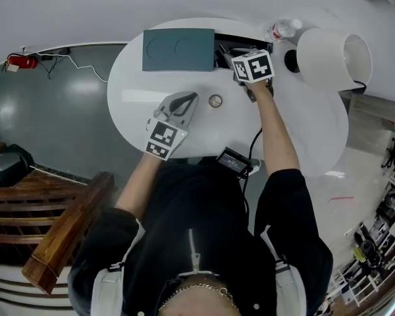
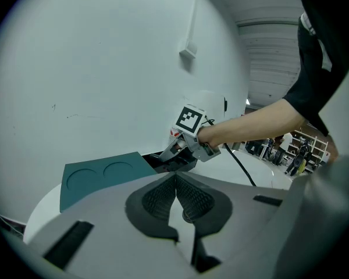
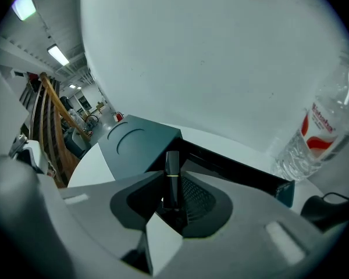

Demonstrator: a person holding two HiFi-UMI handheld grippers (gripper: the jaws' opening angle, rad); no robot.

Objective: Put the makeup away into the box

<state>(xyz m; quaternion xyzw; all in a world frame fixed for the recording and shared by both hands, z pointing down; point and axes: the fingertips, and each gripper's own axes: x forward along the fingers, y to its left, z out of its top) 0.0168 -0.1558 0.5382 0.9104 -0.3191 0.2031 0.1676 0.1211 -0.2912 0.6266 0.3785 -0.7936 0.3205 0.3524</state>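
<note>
A slim black makeup tube with a thin gold ring stands between the pads of my right gripper, which is shut on it. That gripper hangs over the open black box at the table's far side, tilted steeply down. The box's teal lid lies flat to the left of it. A small round makeup item sits on the white table. My left gripper rests just left of it, shut with nothing in it. In the left gripper view the right gripper reaches into the box.
A clear water bottle with a red label stands right behind the box. A big white cylinder lies at the far right. A black device with a cable sits on the table's near edge. A wooden railing is at lower left.
</note>
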